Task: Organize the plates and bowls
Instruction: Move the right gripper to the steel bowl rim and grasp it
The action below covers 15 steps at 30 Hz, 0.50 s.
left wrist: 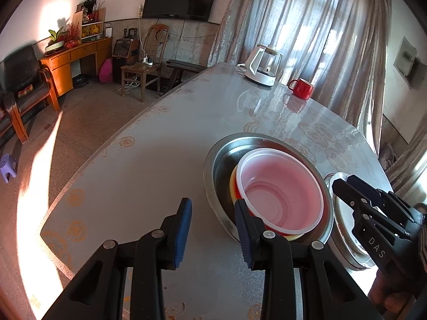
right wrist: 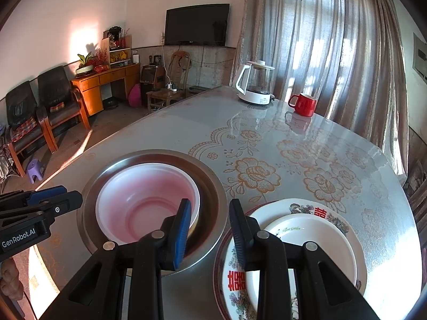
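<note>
Nearest of all are the blue-padded fingers of the left tool, spread apart with nothing between them, hanging just above the bench; its right-hand pad sits at the near rim of the pink plastic bowl, though I cannot tell whether it touches. That bowl nests on a yellow and red one whose edge peeks out beneath it, and both sit inside a wide steel basin. The right tool is likewise released, its pads parted over the gap between the basin and a stack of plates. Its black body, seen from the left camera, reads "DAS" and reaches over the plates from the right side; the left tool's body, seen from the right camera, reads "GenRobot.AI", with a bit of the holder's hand showing below it. The stack sits just beside the basin: a small white plate printed "Rose Garden" lies on a larger floral plate marked with red double-happiness characters, and a dark-rimmed plate edge shows beneath. Further along the flower-patterned glossy bench stand a red mug and, near it, a white-based glass kettle, both well apart from the dishes. Beyond are curtains, a wall-mounted television, a wooden desk and black armchairs.
</note>
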Available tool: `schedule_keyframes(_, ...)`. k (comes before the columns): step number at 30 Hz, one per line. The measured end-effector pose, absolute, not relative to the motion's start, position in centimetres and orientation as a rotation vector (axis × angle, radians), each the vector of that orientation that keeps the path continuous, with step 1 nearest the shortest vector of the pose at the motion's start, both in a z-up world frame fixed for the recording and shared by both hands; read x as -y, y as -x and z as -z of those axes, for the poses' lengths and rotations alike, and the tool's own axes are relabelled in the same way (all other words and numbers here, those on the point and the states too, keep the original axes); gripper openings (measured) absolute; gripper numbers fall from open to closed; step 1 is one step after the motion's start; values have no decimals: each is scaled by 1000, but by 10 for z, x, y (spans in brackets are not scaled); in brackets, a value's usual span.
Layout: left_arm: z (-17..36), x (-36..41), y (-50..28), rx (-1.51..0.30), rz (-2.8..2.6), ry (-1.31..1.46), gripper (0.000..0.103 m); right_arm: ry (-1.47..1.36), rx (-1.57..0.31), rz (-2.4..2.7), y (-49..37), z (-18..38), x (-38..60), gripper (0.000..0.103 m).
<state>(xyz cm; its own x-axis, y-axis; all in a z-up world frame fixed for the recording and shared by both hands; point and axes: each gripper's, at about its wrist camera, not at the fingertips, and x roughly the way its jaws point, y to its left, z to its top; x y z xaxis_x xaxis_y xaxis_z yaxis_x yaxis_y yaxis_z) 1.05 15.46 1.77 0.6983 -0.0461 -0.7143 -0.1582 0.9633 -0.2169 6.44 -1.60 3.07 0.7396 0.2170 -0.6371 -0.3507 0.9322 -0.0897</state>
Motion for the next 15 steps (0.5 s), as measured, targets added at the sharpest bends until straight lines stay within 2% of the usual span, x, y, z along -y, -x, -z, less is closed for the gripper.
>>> schedule_keyframes(8, -13, -152, -17, -812, -31, 249, 34, 186, -706, -318, -74, -25, 22, 29)
schedule_keyframes(15, -8, -160, -21, -822, -13, 281, 34, -64, -840, -384, -109, -18, 64, 29)
